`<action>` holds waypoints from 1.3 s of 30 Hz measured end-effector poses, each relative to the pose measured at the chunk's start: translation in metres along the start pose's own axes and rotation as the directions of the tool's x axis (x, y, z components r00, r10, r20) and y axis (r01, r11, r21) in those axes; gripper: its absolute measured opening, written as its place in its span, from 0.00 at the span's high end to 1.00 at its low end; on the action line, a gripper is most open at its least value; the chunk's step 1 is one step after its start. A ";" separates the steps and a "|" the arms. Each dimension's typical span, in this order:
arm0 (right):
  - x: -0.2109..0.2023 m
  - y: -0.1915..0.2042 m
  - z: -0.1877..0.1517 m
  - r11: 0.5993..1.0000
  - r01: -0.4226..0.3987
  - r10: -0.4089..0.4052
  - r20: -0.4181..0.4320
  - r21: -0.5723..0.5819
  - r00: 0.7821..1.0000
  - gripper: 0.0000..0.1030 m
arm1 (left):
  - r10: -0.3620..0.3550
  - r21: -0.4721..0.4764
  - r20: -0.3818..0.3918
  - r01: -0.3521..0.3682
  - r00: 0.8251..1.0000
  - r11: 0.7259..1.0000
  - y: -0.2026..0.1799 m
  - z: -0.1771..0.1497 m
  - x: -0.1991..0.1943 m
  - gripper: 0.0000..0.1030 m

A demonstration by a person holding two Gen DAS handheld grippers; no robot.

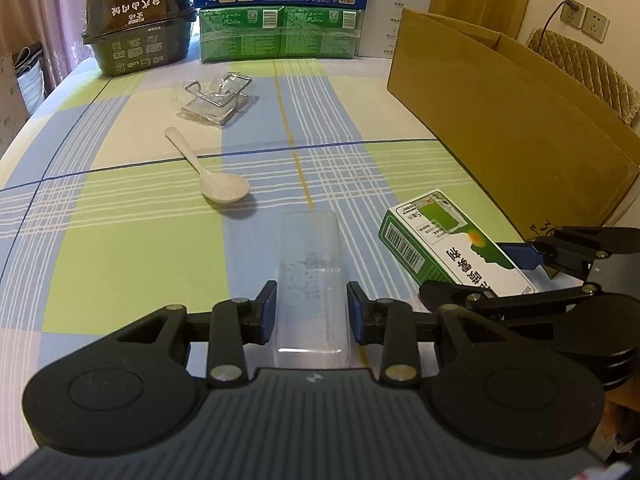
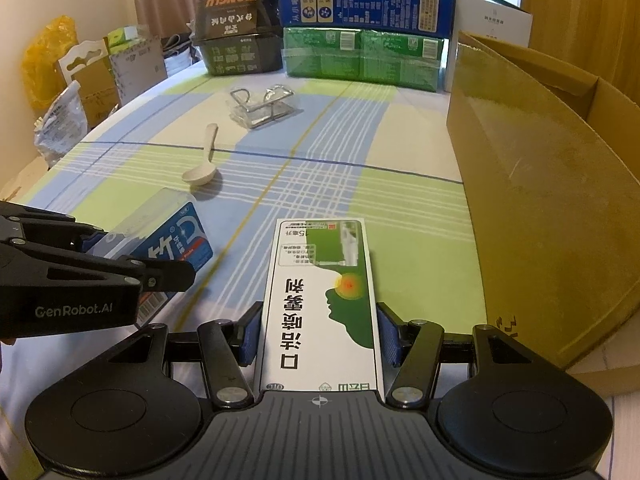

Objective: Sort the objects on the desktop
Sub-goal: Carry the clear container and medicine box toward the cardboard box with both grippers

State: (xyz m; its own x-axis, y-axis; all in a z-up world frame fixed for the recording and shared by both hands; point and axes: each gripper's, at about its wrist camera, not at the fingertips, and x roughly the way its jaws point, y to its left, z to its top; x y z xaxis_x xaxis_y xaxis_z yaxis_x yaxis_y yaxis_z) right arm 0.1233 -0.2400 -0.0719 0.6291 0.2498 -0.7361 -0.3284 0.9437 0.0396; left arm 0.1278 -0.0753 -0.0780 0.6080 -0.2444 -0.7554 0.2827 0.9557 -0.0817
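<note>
Gripping a clear plastic case [image 1: 310,276], the left gripper [image 1: 312,312] is working beside the right gripper [image 2: 318,334], which is clamping the green-and-white box [image 2: 320,300] near the table's [image 1: 120,216] right edge.

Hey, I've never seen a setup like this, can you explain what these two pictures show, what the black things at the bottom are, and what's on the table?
The black parts are two hand-held grippers, each carried by a person, with a camera looking along its two fingers. One picture is from the left hand-held gripper, which clamps a clear plastic box. The other is from the right hand-held gripper, which clamps a green and white carton. Each gripper also shows at the edge of the other's picture.

On the checked tablecloth lie a white spoon and a wrapped wire rack. An open cardboard box stands to the right, and stacked packages line the far edge.
</note>
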 end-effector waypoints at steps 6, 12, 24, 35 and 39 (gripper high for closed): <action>0.003 0.000 0.001 1.000 0.010 -0.010 -0.004 0.000 1.000 0.47 | 0.003 0.007 -0.006 -0.003 1.000 1.000 -0.001 0.000 0.002 0.74; 0.003 0.001 0.002 1.000 0.016 -0.016 0.000 0.000 1.000 0.47 | 0.003 0.017 -0.003 -0.003 1.000 1.000 -0.004 0.000 0.002 0.75; -0.009 0.003 -0.002 0.999 0.046 -0.046 0.020 0.005 0.999 0.49 | -0.002 0.027 0.007 0.002 1.000 1.000 -0.006 -0.003 -0.005 0.75; -0.045 0.010 -0.018 0.997 0.057 -0.059 0.039 0.044 0.997 0.49 | -0.010 0.029 0.014 0.010 1.000 1.000 -0.010 -0.015 -0.026 0.75; -0.059 0.008 -0.024 0.996 0.063 -0.065 0.041 0.066 0.997 0.49 | -0.020 0.028 0.015 0.020 1.000 0.999 -0.018 -0.021 -0.034 0.75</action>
State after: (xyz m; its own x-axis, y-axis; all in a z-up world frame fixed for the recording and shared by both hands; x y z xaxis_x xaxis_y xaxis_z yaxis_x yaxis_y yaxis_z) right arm 0.0665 -0.2526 -0.0446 0.6779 0.1962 -0.7085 -0.2410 0.9698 0.0380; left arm 0.0863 -0.0813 -0.0649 0.6130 -0.2661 -0.7439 0.3153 0.9457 -0.0785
